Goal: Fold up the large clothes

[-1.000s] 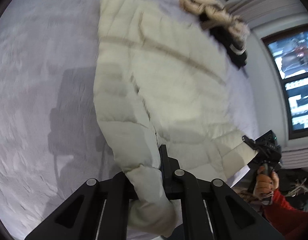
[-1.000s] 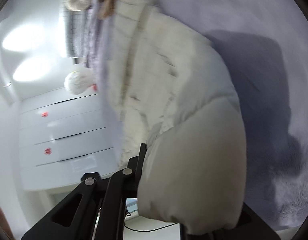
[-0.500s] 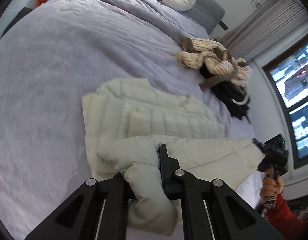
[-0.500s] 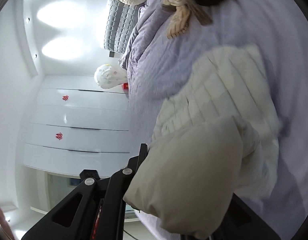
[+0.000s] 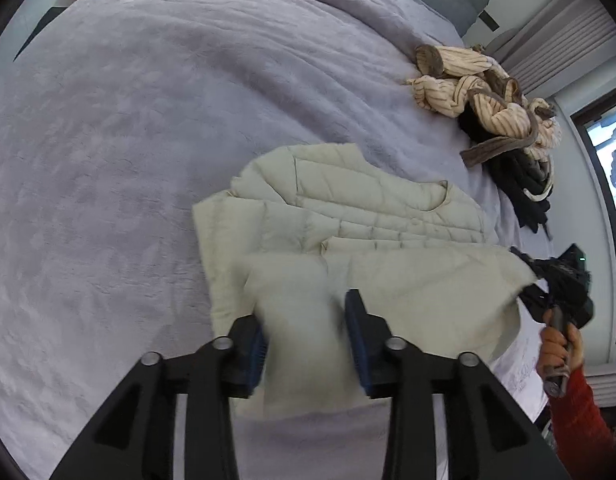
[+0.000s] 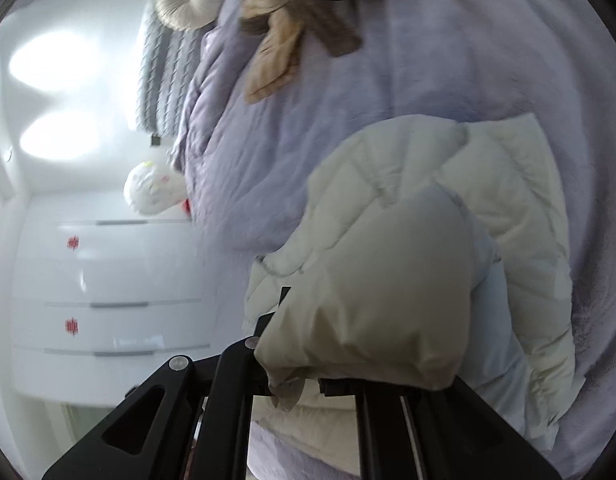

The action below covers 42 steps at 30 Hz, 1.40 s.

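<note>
On the bed (image 5: 147, 128), the jacket (image 5: 348, 216) now lies folded over. Left tool (image 5: 305, 340) has just opened, releasing its end; right tool (image 6: 295, 364) apparently still clamps its blurred corner.

Black gripper (image 5: 305, 344) arms, blue pads, red sleeve (image 5: 580, 420).

A cream quilted puffer jacket (image 5: 348, 216) lies on a lilac bed (image 5: 147, 120), its lower half folded up over the chest, collar facing the headboard.
</note>
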### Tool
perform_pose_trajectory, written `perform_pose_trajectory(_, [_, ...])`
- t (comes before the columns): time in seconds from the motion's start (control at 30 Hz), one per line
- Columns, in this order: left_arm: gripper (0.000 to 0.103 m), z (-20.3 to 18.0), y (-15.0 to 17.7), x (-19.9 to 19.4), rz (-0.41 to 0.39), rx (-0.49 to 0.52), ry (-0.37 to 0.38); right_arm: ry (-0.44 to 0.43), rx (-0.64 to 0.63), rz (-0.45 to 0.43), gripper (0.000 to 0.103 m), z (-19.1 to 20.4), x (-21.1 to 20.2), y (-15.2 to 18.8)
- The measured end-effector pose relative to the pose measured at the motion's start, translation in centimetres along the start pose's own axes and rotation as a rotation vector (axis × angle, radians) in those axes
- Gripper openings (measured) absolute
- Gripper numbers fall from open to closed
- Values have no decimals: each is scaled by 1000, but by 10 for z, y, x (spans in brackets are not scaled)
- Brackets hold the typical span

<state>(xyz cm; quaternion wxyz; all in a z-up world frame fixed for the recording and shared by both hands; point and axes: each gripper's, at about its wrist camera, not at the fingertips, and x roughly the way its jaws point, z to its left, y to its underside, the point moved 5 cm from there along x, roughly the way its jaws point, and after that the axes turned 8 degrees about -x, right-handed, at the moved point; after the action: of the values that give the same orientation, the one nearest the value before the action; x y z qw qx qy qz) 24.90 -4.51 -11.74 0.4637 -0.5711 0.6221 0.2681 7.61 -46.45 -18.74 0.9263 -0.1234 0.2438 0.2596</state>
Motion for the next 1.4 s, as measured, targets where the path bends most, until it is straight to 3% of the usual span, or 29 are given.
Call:
perform_pose_trajectory(0.07, [59,3,0,-16,-33,17,-19,19,9,-14,10,-3,1,-2])
perform_pose_trajectory(0.13, [59,6,0,-28,-69,46,-66,38,-3,-19,13,1,1,-3])
perform_pose_trajectory(0.3, [59,2,2,-49,-155,84,-78,89,-91,-9,18,33,7,-11])
perform_pose_trajectory(0.33, [59,-2,4,-49,-168,103,-75,96,-109,-4,30,37,6,-13])
perform_pose_trajectory(0.37, [59,-8,5,-49,-177,121,-70,104,-133,-3,53,44,5,-15])
perform_pose_trajectory(0.43, [59,-17,7,-48,-187,141,-56,118,-178,-18,81,56,-1,-17])
perform_pose_trajectory(0.53, [59,-28,9,-38,-189,154,-65,130,-255,-33,81,76,-12,-19])
perform_pose_trajectory(0.63, [59,-36,8,-11,-178,182,-122,213,-325,-40,78,84,-20,-17])
perform_pose_trajectory(0.7, [59,-41,5,10,-171,196,-149,269,-362,-27,53,83,-20,-14])
perform_pose_trajectory(0.73, [59,-42,5,16,-169,196,-154,307,-383,-11,24,80,-18,-12])
perform_pose_trajectory(0.77, [59,-43,1,27,-165,190,-158,335,-397,5,14,77,-15,-10])
perform_pose_trajectory(1.0, [59,-35,-27,87,-169,138,-244,473,-498,54,14,43,16,-14])
perform_pose_trajectory(1.13, [59,-25,-45,110,-189,102,-287,484,-477,53,14,23,35,-28])
perform_pose_trajectory(1.4, [59,-13,-67,137,-191,72,-287,491,-435,36,10,-6,60,-50])
